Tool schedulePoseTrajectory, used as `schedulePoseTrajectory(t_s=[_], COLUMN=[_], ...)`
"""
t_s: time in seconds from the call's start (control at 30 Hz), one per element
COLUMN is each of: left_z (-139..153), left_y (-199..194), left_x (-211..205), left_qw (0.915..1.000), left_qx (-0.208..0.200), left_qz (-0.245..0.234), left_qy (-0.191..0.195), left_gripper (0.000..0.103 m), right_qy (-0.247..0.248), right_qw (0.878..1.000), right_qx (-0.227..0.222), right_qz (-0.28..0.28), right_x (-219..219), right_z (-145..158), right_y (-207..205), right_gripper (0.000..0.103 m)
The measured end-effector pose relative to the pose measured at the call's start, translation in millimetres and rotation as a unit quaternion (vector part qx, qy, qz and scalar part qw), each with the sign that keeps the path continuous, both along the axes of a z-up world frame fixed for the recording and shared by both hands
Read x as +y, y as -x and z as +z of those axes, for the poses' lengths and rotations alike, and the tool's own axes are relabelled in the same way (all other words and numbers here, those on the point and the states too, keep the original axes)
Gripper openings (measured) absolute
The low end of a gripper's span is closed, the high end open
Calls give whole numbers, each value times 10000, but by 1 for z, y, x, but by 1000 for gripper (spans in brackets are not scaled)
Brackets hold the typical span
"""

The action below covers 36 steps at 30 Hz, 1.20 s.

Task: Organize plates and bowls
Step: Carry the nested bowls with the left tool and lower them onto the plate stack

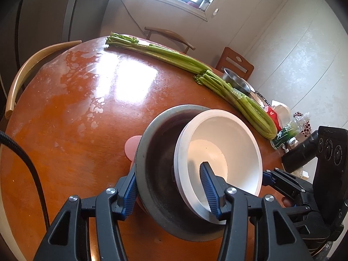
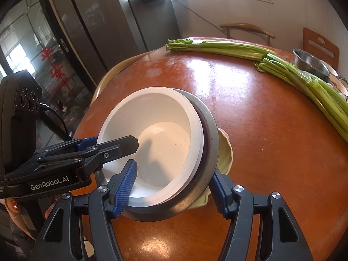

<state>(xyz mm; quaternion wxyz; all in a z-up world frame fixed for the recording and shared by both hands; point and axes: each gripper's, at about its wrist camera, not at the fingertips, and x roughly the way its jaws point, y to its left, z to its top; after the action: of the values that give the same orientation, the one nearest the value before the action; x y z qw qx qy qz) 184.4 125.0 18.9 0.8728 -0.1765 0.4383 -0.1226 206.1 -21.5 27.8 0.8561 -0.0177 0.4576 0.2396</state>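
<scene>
A white bowl [image 1: 219,150] [image 2: 152,143] sits nested and tilted inside a steel bowl [image 1: 156,152] [image 2: 206,174], which rests on a pale plate [image 2: 226,152] and a pink dish [image 1: 131,146] on the round wooden table [image 1: 76,108]. My left gripper [image 1: 168,187] straddles the stack: one finger outside the steel bowl, the other inside the white bowl. My right gripper [image 2: 176,180] does the same from the other side. Both grippers' jaws stand wide around the bowl walls; whether they press is unclear.
Two celery bunches [image 1: 174,58] [image 2: 282,65] lie across the far table. Another steel bowl [image 1: 236,80] [image 2: 311,64] stands at the far right with packets and a bottle [image 1: 287,130]. Chairs ring the table; a fridge [image 2: 104,21] stands behind.
</scene>
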Motion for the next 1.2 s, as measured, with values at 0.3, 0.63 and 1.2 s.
schedulePoseTrajectory(t_s=[0.3, 0.63, 1.2], left_z=[-7, -15, -16], left_y=[-5, -8, -8], left_x=[0, 1, -1], left_qw=[10000, 9999, 9998], left_qx=[46, 138, 75], left_qz=[4, -1, 47], left_qy=[-31, -18, -196], left_gripper=[54, 54, 54], right_qy=[56, 133, 406], right_qw=[9999, 9998, 9991], right_qx=[102, 141, -23], right_qz=[-19, -37, -105], right_x=[3, 3, 0], right_z=[-10, -16, -19], right_y=[-4, -4, -2], right_gripper=[67, 67, 67])
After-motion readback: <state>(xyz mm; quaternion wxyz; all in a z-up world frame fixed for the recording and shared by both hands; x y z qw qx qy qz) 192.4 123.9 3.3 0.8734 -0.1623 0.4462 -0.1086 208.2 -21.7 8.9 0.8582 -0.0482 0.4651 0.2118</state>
